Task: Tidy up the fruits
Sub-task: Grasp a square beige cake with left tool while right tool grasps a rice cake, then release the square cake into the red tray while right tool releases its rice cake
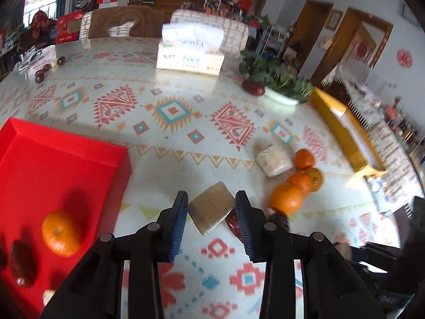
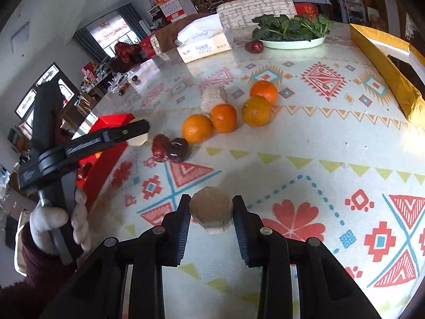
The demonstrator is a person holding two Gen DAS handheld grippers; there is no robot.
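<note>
Tongs (image 1: 212,210) gripping grainy tan block (image 1: 211,206), glossy tablecloth (image 1: 172,111)

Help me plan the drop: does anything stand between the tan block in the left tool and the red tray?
Nothing visible does. The tan block, in the left tool, faces only tablecloth up to the red tray; its raised wall must be cleared.

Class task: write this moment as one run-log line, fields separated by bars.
left gripper: shut on wrapped cake | right gripper: shut on round cake | red tray: one orange | table: four oranges
</note>
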